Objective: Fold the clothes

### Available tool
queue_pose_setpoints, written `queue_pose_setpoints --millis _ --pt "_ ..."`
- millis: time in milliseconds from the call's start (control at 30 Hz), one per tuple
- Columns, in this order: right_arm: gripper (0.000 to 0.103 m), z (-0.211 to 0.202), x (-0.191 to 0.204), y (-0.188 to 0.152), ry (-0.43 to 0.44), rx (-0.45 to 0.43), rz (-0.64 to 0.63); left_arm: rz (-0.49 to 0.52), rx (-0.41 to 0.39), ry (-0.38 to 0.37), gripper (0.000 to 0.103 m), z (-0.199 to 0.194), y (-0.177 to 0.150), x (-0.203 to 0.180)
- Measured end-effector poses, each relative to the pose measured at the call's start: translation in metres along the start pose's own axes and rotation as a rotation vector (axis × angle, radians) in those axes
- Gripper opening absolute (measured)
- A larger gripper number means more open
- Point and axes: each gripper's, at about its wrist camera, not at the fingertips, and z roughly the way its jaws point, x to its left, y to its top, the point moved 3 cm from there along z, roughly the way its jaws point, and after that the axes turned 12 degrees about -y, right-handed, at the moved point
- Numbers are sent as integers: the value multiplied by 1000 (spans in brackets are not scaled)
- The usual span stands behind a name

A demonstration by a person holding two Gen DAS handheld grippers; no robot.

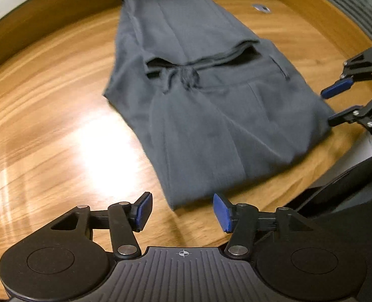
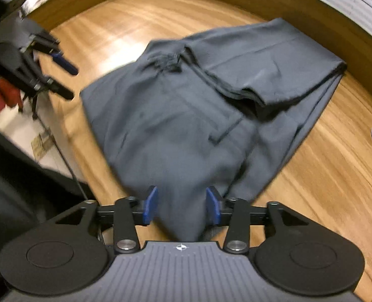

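A pair of dark grey trousers (image 1: 206, 105) lies folded on the wooden table (image 1: 60, 115). In the left wrist view the bundle's long axis runs from the upper middle of the frame, where the folded-over legs reach toward the table's raised back edge, down to the lower middle, where a narrow folded corner ends between the near fingers. The waistband with its knotted drawstring (image 1: 183, 75) sits across the middle of the bundle, its opening gaping toward the lower part of the frame, with the doubled legs lying over the upper half.

In the right wrist view the same garment (image 2: 180, 125) stretches from the lower middle of the frame up to the right, its thick folded end (image 2: 319, 73) pointing at the upper right corner.

The left gripper (image 1: 182, 211) hangs low in its own view with the jaws standing apart; the trouser corner lies just ahead of the gap and neither blue pad touches it, so it is released. It also shows at the upper left of the right wrist view (image 2: 67, 80), spread and clear of the cloth.

The right gripper (image 2: 182, 206) has a fold of fabric bunched in the gap between its blue pads, but the pads stand off it, so the cloth lies loose there. At the right edge of the left wrist view it appears again (image 1: 334, 105), jaws parted beside the garment's edge
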Motion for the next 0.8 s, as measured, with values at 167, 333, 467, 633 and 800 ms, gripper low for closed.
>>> queue_pose_setpoints --millis 167,333,467,633,800 --pt "53 8 10 -21 -38 57 -56 73 42 -24 55 22 -1 8" --pt "23 20 17 -28 -82 91 -56 190 60 -45 25 33 -1 5" --pt "12 12 11 -26 -88 84 37 191 26 -82 14 21 4 9" --pt "10 -20 -1 -15 -82 31 152 150 -24 -125 12 -12 24 17" --pt "10 -52 -21 4 -68 -36 258 102 -70 -157 11 -42 60 30"
